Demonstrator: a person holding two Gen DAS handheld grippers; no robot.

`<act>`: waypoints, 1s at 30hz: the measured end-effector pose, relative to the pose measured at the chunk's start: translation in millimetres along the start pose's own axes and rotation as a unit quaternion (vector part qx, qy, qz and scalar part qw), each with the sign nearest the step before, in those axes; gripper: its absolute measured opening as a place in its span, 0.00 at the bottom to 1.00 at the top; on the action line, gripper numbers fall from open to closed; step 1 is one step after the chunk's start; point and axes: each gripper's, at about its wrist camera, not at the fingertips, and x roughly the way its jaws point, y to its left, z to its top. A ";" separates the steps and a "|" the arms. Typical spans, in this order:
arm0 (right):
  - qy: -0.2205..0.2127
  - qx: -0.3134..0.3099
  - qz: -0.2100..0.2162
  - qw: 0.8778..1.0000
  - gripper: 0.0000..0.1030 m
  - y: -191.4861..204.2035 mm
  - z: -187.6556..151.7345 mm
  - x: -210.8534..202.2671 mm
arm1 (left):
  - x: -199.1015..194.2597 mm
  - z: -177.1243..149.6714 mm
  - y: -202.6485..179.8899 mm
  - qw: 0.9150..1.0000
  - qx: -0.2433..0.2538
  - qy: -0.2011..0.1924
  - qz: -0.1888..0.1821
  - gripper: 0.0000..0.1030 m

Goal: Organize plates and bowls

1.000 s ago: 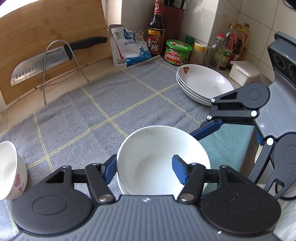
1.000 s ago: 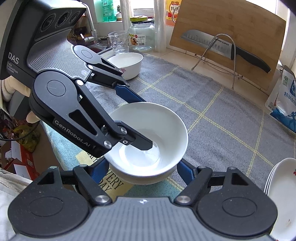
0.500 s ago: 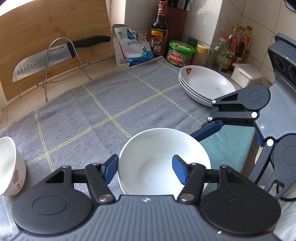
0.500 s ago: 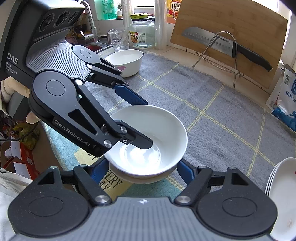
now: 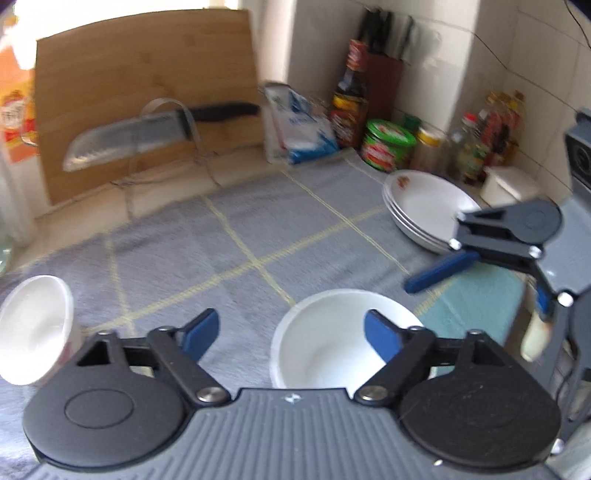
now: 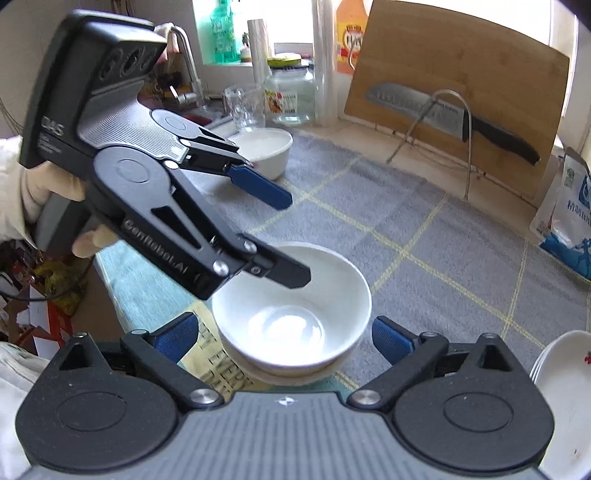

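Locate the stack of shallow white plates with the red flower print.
The stack of shallow white plates sits at the grey cloth's far right in the left wrist view, before the green-lidded jar and bottles.

A grey woven cloth (image 5: 258, 236) with thin yellow grid lines covers most of the worktop (image 5: 162, 192), whose pale tiled surface shows bare along the back edge. At twelve o'clock in the right wrist view a window (image 6: 288, 26) lets in bright daylight — bottles and a glass jar (image 6: 291, 96) stand on and below its sill. A tap (image 6: 184, 62) rises at eleven o'clock. A bamboo cutting board (image 6: 480, 96) leans against the wall at one o'clock, with a knife (image 6: 443, 114) resting on a wire stand before it. In the left wrist view, white wall tiles (image 5: 517, 55) meet in a corner at one o'clock — sauce bottles, a green-lidded tub (image 5: 388, 144) and a dark knife block (image 5: 384, 77) crowd there.
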 end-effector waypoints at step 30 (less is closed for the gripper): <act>-0.002 -0.002 -0.037 0.999 1.00 25.1 81.5 41.7 | -44.7 -64.2 96.3 0.978 -0.061 -0.064 0.188 0.97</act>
